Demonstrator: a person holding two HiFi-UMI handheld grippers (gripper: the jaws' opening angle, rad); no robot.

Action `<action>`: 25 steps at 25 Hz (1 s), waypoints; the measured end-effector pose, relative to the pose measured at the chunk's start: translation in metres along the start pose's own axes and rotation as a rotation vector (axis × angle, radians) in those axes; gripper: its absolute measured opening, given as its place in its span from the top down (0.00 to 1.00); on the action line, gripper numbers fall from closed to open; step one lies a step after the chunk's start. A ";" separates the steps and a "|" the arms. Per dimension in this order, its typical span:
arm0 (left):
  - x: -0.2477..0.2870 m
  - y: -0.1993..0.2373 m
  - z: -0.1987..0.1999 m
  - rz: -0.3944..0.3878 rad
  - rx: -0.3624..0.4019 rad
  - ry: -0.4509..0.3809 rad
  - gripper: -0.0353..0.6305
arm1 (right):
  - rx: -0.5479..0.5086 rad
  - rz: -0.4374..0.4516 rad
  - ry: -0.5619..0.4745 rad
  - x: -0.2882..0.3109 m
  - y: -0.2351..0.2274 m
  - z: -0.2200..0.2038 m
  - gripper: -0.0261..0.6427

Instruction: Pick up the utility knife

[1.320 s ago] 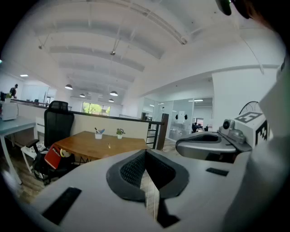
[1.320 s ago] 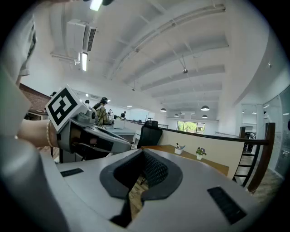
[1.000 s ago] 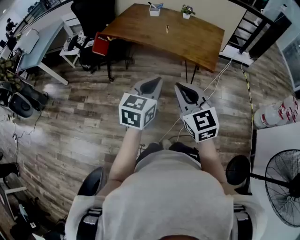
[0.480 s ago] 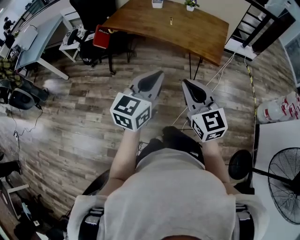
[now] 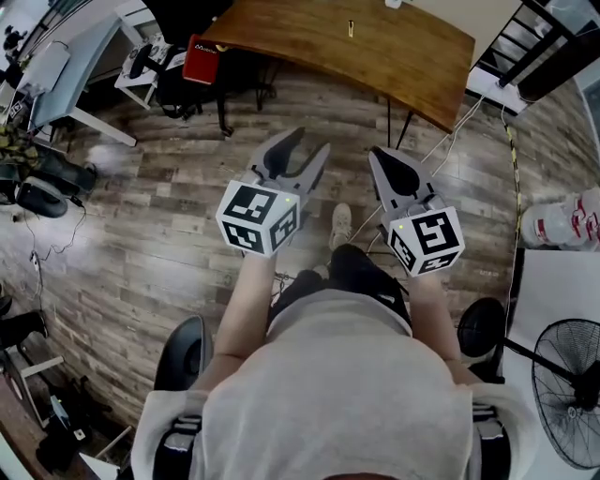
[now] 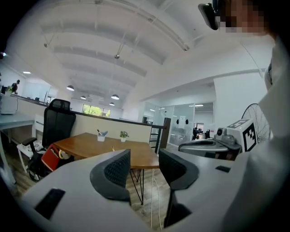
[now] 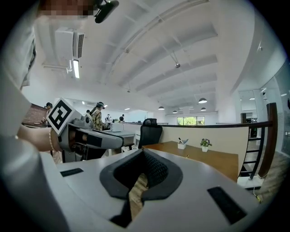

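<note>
A small yellow thing, seemingly the utility knife [image 5: 351, 28], lies on the brown wooden table [image 5: 412, 56] far ahead of both grippers. It also shows as a small sliver, the knife [image 6: 113, 148], in the left gripper view and, tiny, as the knife [image 7: 186, 156] in the right gripper view. My left gripper [image 5: 305, 142] is held in the air over the floor. Its jaws are opening, and nothing is between them [image 6: 144, 158]. My right gripper [image 5: 382, 156] is beside it, jaws shut and empty [image 7: 144, 154]. Both point toward the table.
A white cup [image 6: 101, 136] and a small potted plant [image 6: 123, 135] stand at the table's far edge. A red bag [image 5: 200, 61] and black chair sit at its left. Cables [image 5: 441, 150] run across the wood floor. A fan [image 5: 567, 375] stands at right.
The left jaws have gone from shut to wide apart. Both grippers and the person have moved forward, so the table sits higher in the head view.
</note>
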State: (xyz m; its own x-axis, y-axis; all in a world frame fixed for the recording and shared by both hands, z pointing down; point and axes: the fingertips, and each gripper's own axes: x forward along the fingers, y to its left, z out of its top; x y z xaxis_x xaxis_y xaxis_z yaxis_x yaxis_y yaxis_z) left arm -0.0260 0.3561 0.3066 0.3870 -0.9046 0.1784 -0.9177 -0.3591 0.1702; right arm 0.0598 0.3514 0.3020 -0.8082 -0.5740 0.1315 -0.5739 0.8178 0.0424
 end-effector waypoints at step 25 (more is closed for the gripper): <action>0.223 0.120 0.045 0.021 -0.035 0.050 0.64 | 0.043 0.059 0.013 0.162 -0.186 0.002 0.94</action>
State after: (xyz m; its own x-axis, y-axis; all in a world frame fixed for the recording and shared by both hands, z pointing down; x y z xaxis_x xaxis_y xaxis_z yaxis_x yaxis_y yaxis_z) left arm -0.0539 0.1012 0.3230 0.3729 -0.8988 0.2306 -0.9221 -0.3313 0.1999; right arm 0.0354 0.1058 0.3137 -0.8390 -0.5244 0.1451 -0.5310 0.8473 -0.0086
